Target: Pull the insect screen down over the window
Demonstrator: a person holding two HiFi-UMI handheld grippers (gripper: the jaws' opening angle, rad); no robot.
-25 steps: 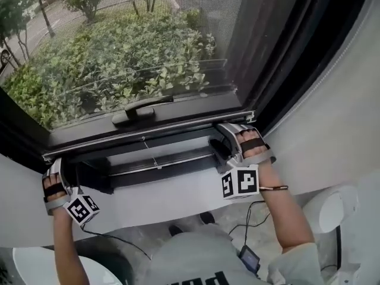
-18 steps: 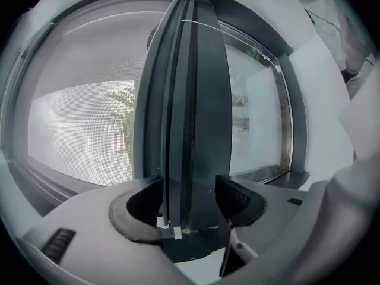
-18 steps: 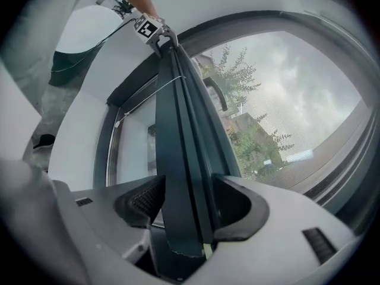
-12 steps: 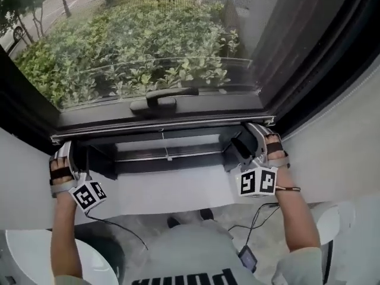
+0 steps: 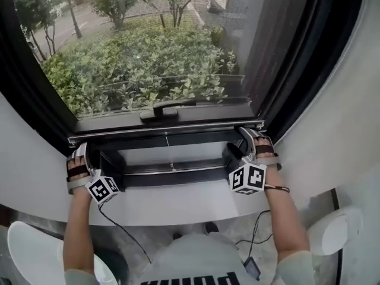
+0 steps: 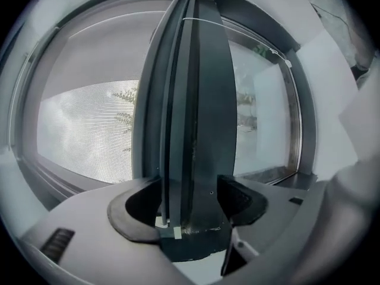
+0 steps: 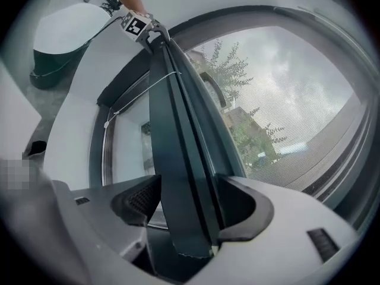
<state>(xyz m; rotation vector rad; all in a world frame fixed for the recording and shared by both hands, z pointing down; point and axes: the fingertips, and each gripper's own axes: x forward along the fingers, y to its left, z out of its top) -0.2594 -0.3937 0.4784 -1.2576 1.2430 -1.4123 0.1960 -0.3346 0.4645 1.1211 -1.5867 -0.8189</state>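
Mesh of the insect screen (image 5: pixel 148 58) fills the window frame (image 5: pixel 35 111) from the top of the head view down to the screen's bottom bar (image 5: pixel 166 127). The bar lies level across the frame, from the left jamb to the right. A strip of pale sill (image 5: pixel 178 198) and dark track shows below the bar, and a thin cord (image 5: pixel 169 150) hangs from its middle, so the screen looks most of the way down but not seated.

The left gripper (image 5: pixel 86 153) sits at the bar's left end and the right gripper (image 5: pixel 248 136) at its right end. Both point roughly level at the window. Taking the bar at both ends is probably meant to keep it square, so the mesh comes down evenly and does not jam in one side channel.

In the left gripper view the fingers (image 6: pixel 133 203) have just been opening. They stand apart with the bar upright between them, and the pads are just beside its faces and no longer seem to press on it. In the right gripper view the fingers (image 7: pixel 139 200) have also just been opening, to about their widest. The bar slants between them, and the pads lie close on either side without clamping.
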